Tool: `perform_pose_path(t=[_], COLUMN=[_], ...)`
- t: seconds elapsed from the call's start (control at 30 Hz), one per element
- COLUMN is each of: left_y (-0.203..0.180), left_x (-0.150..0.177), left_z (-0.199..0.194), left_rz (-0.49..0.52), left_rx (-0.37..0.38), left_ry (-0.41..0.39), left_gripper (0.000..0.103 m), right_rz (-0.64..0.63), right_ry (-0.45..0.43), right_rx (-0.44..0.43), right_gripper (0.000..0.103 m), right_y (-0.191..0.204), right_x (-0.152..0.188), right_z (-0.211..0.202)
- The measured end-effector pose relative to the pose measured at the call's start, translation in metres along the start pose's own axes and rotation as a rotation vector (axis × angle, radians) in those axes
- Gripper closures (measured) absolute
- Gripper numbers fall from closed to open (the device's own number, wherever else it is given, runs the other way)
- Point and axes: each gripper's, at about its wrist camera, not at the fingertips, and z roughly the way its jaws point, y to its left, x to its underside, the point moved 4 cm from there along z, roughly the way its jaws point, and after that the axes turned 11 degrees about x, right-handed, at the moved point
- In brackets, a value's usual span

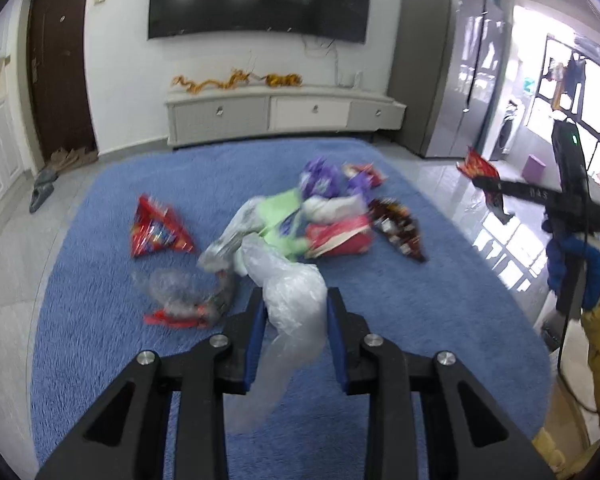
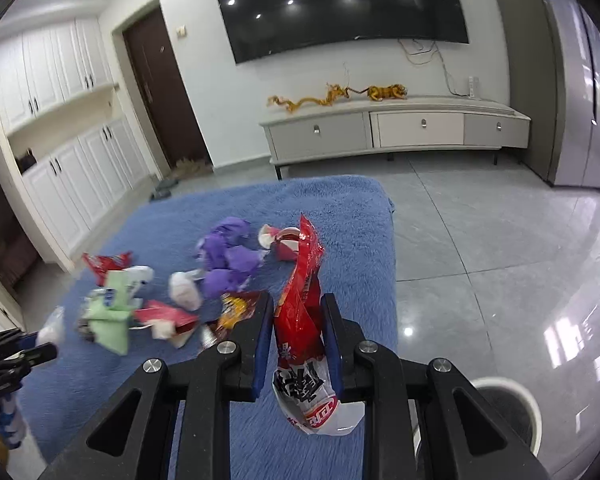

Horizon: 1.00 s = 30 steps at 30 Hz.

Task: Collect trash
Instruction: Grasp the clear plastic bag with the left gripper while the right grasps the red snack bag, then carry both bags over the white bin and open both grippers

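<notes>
Left wrist: left claw (image 1: 296, 304) grips clear plastic bag (image 1: 288, 300); right claw (image 2: 296, 312) grips red wrapper (image 2: 304, 304).

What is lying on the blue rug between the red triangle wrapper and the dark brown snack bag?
In the left wrist view, a heap lies between the red triangle wrapper and the dark brown snack bag: a light green packet, a pink-red packet and purple wrappers.

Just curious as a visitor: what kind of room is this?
Most likely a home living room: a big wall-mounted TV above a low drawer cabinet, and a blue rug on tiled floor.
</notes>
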Motion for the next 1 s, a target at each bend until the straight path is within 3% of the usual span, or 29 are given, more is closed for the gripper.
perform_pose_path(t=[0.13,0.33,0.57,0.73,0.9,0.97,1.0], left_y=[-0.036,-0.112,-0.208,-0.253,-0.278,-0.285,-0.289], left_x=[-0.022,-0.062,-0.09,-0.091,-0.088,-0.088,-0.087], left_z=[0.003,0.05,0.142,0.201,0.257,0.272,0.28], left_rz=[0.07,0.141,0.152,0.162,0.11,0.094,0.08], left_rx=[0.058,0.21,0.399,0.435,0.489,0.507,0.514], left_ry=[-0.026,0.002,0.131,0.214,0.298,0.321,0.333], left_gripper=[0.075,0.075,0.074,0.074,0.073,0.064,0.059], right_rz=[0.075,0.215,0.383,0.488,0.561,0.573,0.578], right_ry=[-0.01,0.019,0.123,0.187,0.227,0.24,0.249], right_rx=[0.038,0.143,0.212,0.241,0.254,0.274,0.293], right_gripper=[0.08,0.08,0.08,0.08,0.078,0.075,0.064], right_y=[-0.03,-0.096,-0.172,-0.216,-0.244,-0.253,-0.257], right_x=[0.013,0.039,0.077,0.102,0.122,0.125,0.128], right_z=[-0.044,-0.073,-0.056,-0.037,-0.021,-0.015,-0.013])
